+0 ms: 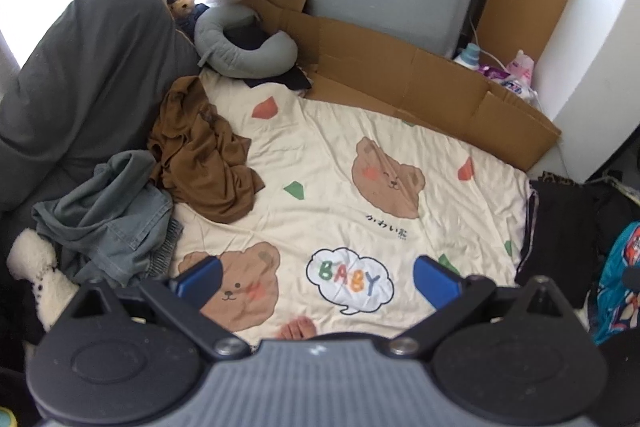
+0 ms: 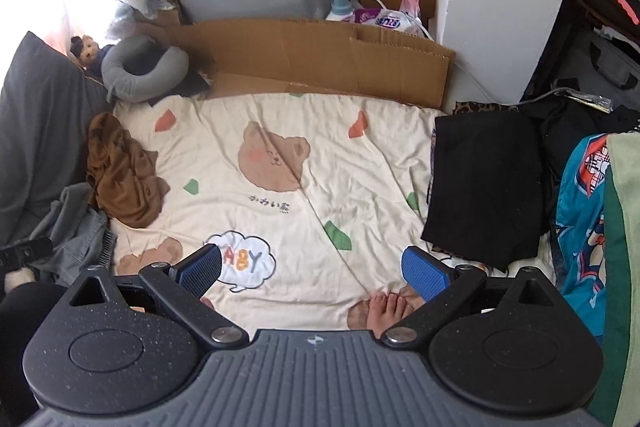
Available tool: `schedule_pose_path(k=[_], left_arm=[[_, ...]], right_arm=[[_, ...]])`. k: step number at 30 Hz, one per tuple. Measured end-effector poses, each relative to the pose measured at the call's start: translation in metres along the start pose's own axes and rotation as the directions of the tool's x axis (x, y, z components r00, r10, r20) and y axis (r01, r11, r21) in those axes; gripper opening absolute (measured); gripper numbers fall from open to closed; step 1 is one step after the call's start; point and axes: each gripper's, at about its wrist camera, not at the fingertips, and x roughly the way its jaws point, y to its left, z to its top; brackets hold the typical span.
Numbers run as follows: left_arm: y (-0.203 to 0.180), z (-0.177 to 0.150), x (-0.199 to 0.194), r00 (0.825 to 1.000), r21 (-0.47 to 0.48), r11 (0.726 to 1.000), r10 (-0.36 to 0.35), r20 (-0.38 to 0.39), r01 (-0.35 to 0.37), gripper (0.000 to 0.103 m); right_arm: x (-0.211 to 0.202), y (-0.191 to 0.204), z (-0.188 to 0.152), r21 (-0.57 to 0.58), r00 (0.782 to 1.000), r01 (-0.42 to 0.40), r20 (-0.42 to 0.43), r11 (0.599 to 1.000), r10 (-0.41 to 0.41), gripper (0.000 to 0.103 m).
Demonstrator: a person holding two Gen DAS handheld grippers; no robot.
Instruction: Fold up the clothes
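Two crumpled garments [image 1: 204, 155] at the sheet's [image 1: 340, 163] left edge, folded pile [image 2: 484, 183] at its right, cardboard [image 2: 328, 63] behind.

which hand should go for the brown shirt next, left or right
Probably the left. In its view the crumpled brown shirt lies closer to the left tongs, beside the grey-blue garment. The right tongs sit nearer the folded black pile. Both tongs are open and empty.

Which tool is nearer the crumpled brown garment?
Left. The left tool hovers open with the brown garment just ahead-left; from the right tool, also open, the garment lies farther left.
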Motion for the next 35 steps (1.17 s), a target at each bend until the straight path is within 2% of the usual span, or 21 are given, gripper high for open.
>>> schedule_pose_path(k=[2,8,18,35], left_arm=[[0.0018,0.0008,0.0027,1.0,-0.026,1.0,-0.009,-0.015,0.008,0.102],[-0.0038,0.0034,0.0043,1.0,0.03,0.999,0.02,-0.002,-0.02,0.102],[-0.006,0.0047,0.0072,1.0,0.052,0.998,0.027,-0.006,-0.027,0.102],[-0.0009,0.0055,0.0092,1.0,0.044,0.999,0.018,-0.01,-0.018,0.101]], right_arm=[[-0.0006,-0.0006,0.0003,-0.001,1.0,-0.01,0.004,1.0,0.01,0.1],[0.0052,-0.0019,0.0017,-0.008,1.0,-0.016,-0.013,1.0,0.016,0.1],[0.0065,0.0008,0.0016,-0.023,1.0,-0.004,-0.005,1.0,0.004,0.1],[0.0051,-0.0044,0.0031,-0.018,1.0,-0.015,0.001,1.0,0.015,0.1]])
